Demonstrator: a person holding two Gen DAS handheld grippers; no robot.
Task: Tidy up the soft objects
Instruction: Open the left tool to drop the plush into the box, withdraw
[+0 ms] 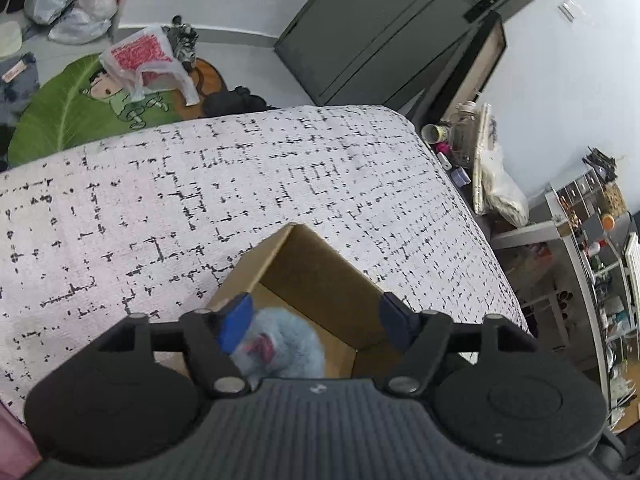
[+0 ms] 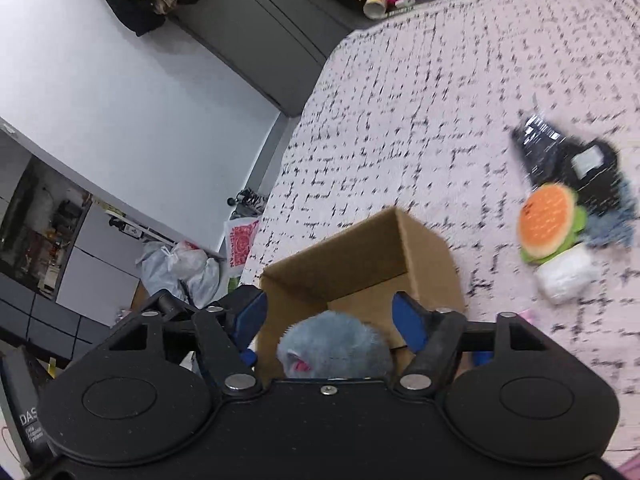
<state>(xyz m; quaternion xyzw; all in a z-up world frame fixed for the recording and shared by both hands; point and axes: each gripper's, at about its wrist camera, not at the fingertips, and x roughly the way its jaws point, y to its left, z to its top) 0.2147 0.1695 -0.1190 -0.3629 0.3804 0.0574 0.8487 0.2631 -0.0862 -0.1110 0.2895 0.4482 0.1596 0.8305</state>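
Fluffy and pale blue, the plush toy (image 1: 280, 340) lay in the cardboard box (image 1: 320, 272), which stood open on the bed (image 1: 200, 184) near its corner by the dark cabinet. Both grippers hung over the box mouth. The left gripper (image 1: 316, 320) had its fingers apart, one blue pad just beside the fur and, as far as I could see, not pressing it; the right gripper (image 2: 334, 320) likewise stood with its fingers spread, nothing clamped between them. A patch of pink showed on the toy's underside. It looked light, squashy and long-piled, so it should give under a pinch and suit a grip across its round body. Out on the speckled, woven bedspread, well apart from the box, lay a felt-like burger plush (image 2: 548, 228), a dark soft bundle (image 2: 576, 172) and a white padded pack (image 2: 568, 276), touching one another.
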